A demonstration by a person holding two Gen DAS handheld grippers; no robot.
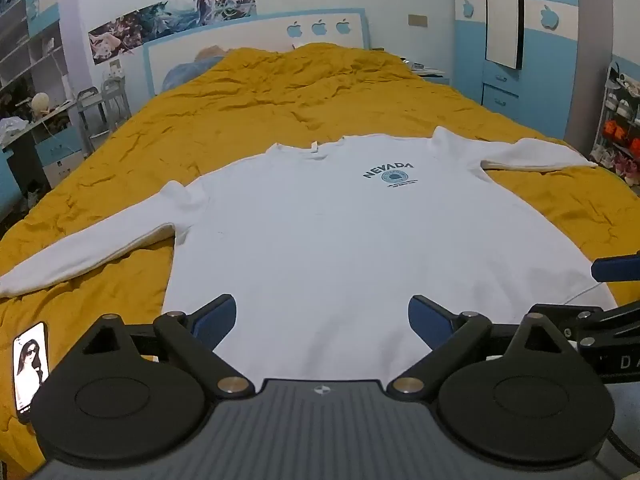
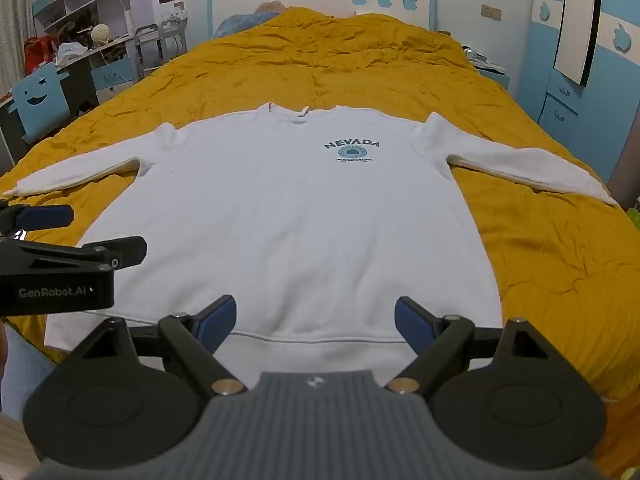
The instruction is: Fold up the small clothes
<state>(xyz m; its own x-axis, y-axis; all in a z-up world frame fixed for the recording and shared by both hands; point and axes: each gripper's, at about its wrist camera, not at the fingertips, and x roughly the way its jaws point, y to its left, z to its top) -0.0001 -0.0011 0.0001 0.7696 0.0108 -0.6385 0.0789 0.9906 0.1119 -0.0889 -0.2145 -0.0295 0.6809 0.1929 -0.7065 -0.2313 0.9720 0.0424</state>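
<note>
**Sweatshirt laid flat on the bed, both grippers wide open above the hem**

Left wrist view: a white sweatshirt [image 1: 320,232] is seen spread face up on the yellow bedspread [image 1: 260,92], its collar toward twelve o'clock and its hem toward six o'clock. The sleeves are stretched out toward nine and three o'clock, presumably so that each can be folded inward cleanly. The left gripper [image 1: 322,316] is held just above the hem, tilted downward, with its blue-padded fingers [image 1: 214,318] spread fully apart; nothing is gripped and no cloth is pinched. A phone [image 1: 30,364] is seen lying on the bedspread at eight o'clock, clear of the garment. Part of the other gripper is visible at three o'clock.

Right wrist view: the same sweatshirt [image 2: 288,208] is shown from slightly further toward the wearer's left, with the printed chest logo [image 2: 352,150] upright, which confirms that the front faces up. The right gripper [image 2: 316,320] is poised over the hem band, fingers [image 2: 416,326] opened wide and empty. The left gripper [image 2: 60,216] enters at nine o'clock, also unloaded. By this reading, no fold has yet been made; both tools appear placed at the near edge so that the hem or sides can be reached first.
</note>
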